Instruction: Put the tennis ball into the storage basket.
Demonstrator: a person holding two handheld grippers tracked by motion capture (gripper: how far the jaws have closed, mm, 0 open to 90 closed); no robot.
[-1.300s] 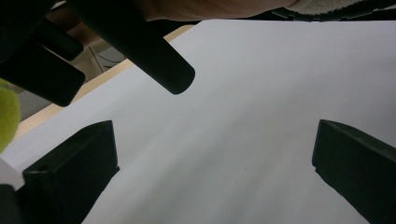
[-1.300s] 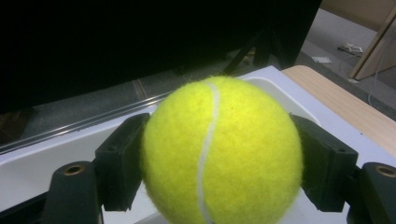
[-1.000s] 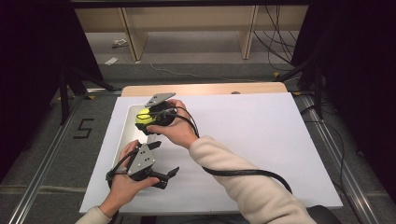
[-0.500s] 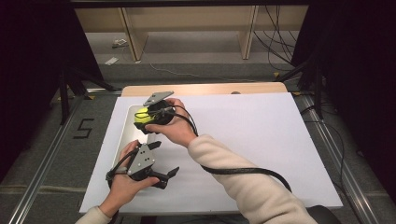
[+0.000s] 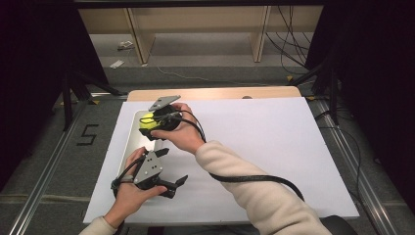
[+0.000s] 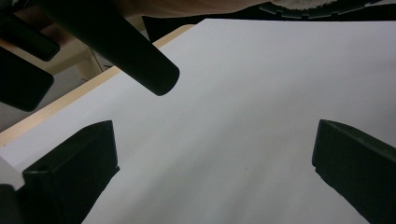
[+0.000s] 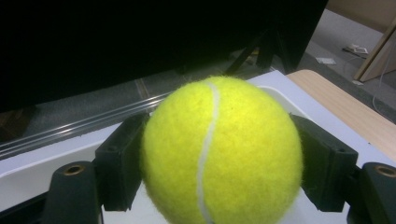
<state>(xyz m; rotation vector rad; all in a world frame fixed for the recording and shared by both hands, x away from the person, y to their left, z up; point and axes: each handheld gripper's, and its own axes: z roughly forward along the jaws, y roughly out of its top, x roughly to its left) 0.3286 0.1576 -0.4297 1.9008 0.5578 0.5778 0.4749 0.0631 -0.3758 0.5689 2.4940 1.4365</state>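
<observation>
White matte sheeting covers the table (image 5: 274,147), with a pale wooden edge beyond. Right gripper (image 5: 152,125): black jaws clamped on either side of a fuzzy yellow tennis ball (image 7: 219,151), round, with a curved white seam, above a shallow white tray (image 5: 131,139). Left gripper (image 6: 215,154): blocky jaws spread wide over bare sheet, nothing between them.

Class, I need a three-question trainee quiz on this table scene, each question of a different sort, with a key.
1. True or false: the right hand-held gripper is shut on the ball.
2. The ball is over: A) the tray B) the floor C) the shelf.
3. Fill in: the left hand-held gripper has its jaws ____, with nothing between them.

Key: 1 true; 2 A; 3 open.
</observation>
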